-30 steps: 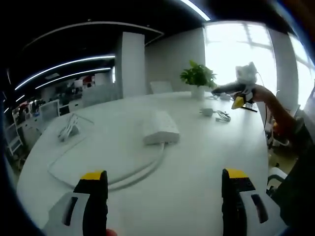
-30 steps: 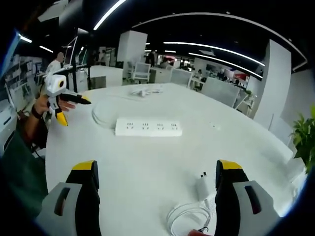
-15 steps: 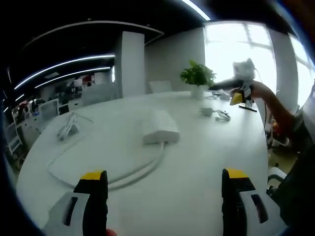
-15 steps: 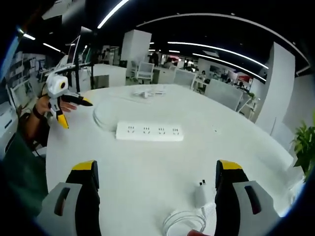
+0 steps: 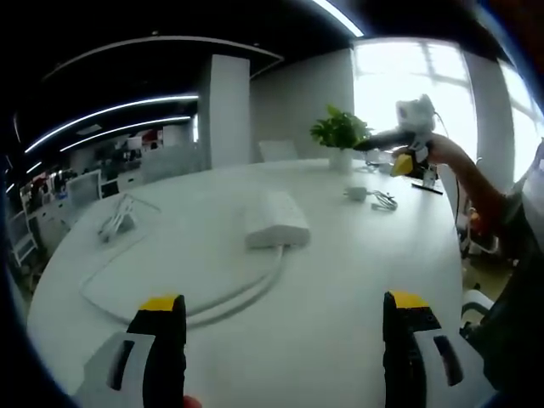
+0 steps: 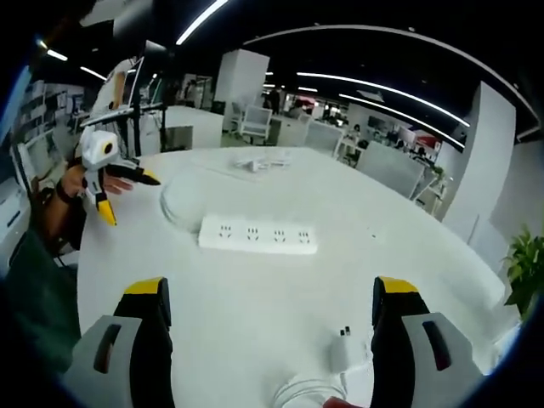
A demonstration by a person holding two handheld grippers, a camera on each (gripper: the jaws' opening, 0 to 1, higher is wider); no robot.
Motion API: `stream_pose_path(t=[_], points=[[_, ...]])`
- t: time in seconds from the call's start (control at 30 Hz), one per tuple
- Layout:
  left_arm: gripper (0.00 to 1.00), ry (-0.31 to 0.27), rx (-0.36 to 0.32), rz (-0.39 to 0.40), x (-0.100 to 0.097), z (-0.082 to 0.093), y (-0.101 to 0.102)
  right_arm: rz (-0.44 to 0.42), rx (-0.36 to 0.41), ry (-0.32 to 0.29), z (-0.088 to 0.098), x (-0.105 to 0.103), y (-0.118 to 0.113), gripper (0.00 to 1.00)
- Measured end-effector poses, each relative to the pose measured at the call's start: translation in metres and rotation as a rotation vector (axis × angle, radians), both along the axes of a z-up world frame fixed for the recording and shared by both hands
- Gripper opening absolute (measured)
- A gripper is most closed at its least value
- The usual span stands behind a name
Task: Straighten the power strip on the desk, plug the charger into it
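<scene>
Over the last second the right claw (image 6: 268, 319), spread wide and gripping nothing, has drawn back and risen, so in the right gripper view the white charger (image 6: 343, 350) with its coiled cable has slid down to about 5 o'clock between the jaws, while the power strip (image 6: 257, 235) sits mid-desk near 12 o'clock. The left claw (image 5: 285, 327), also spread and empty, has barely moved, hovering over the white desk (image 5: 340, 280) with the strip's end at 12 o'clock. Neither item is touched yet, so I judge straightening has not begun.
</scene>
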State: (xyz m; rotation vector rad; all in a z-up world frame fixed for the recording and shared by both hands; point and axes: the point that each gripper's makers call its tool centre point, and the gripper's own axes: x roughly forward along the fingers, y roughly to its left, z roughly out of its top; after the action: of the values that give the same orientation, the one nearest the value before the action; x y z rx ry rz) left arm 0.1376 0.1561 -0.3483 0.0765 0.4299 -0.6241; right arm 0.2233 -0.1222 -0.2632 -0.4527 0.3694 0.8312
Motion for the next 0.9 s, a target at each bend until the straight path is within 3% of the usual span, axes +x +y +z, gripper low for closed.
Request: stream_pose_path(t=[0.9], points=[[0.99, 0.001, -0.005, 0.010, 0.001, -0.002, 0.005, 0.047, -0.059, -0.011, -0.004, 0.010, 0.020, 1.00]])
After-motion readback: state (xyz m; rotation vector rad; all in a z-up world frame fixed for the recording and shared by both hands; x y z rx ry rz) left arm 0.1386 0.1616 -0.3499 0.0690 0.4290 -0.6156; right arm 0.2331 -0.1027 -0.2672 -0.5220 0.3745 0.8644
